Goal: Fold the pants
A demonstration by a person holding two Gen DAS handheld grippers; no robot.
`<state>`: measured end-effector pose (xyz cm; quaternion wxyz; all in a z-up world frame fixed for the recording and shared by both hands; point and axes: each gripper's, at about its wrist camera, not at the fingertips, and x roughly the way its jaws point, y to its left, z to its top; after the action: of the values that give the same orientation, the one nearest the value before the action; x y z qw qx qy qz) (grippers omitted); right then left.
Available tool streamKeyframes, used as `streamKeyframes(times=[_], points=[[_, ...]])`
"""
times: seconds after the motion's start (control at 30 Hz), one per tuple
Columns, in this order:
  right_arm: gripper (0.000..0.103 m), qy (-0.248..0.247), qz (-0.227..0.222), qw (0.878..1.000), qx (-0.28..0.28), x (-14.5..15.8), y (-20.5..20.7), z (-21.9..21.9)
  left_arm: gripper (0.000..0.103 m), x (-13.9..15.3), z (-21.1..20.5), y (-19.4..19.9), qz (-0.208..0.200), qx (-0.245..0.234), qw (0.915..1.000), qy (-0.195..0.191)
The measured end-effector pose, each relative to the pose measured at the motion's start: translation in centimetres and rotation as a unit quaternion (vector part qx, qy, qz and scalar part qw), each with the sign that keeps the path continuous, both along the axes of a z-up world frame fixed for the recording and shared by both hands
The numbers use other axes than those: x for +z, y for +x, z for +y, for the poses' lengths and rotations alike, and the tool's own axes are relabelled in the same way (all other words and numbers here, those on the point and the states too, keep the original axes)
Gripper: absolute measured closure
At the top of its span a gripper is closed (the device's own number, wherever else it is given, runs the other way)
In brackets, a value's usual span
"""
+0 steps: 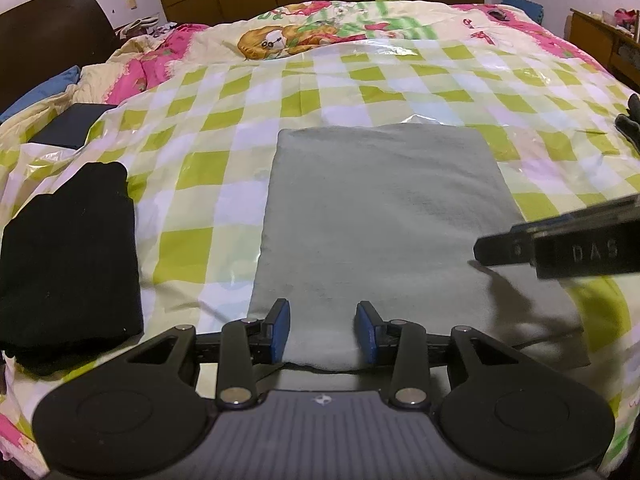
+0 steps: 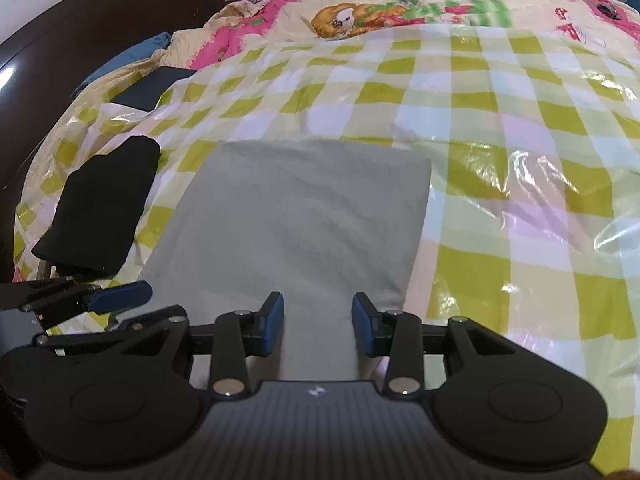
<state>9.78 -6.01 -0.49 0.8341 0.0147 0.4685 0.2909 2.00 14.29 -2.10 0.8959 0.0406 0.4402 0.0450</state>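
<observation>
The grey pants [image 1: 380, 208] lie folded into a flat rectangle on the green-checked plastic sheet [image 1: 224, 168]. My left gripper [image 1: 324, 332] sits at their near edge, left of middle. Its blue pads stand apart with flat grey cloth between them, not pinched. The right gripper [image 2: 318, 328] is at the near right corner of the pants [image 2: 300, 208], also open over flat cloth. The right gripper's fingers [image 1: 504, 248] show from the side at the right of the left wrist view. In the right wrist view, a blue pad of the left gripper's fingers [image 2: 120, 298] shows at the left.
A folded black garment [image 1: 68, 264] [image 2: 104, 208] lies left of the pants. A dark flat object [image 1: 68, 124] rests further back left by a blue cloth [image 1: 44, 88]. A cartoon quilt [image 1: 320, 28] covers the bed, with a dark headboard [image 1: 52, 28] at left.
</observation>
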Motion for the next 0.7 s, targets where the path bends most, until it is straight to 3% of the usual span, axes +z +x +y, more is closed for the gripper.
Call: streamKeyframes(times=[0.7], points=[[0.062, -0.009, -0.001, 1.0, -0.005, -0.3, -0.95, -0.52, 0.051, -0.07, -0.2, -0.36, 0.0, -0.001, 1.0, 0.001]])
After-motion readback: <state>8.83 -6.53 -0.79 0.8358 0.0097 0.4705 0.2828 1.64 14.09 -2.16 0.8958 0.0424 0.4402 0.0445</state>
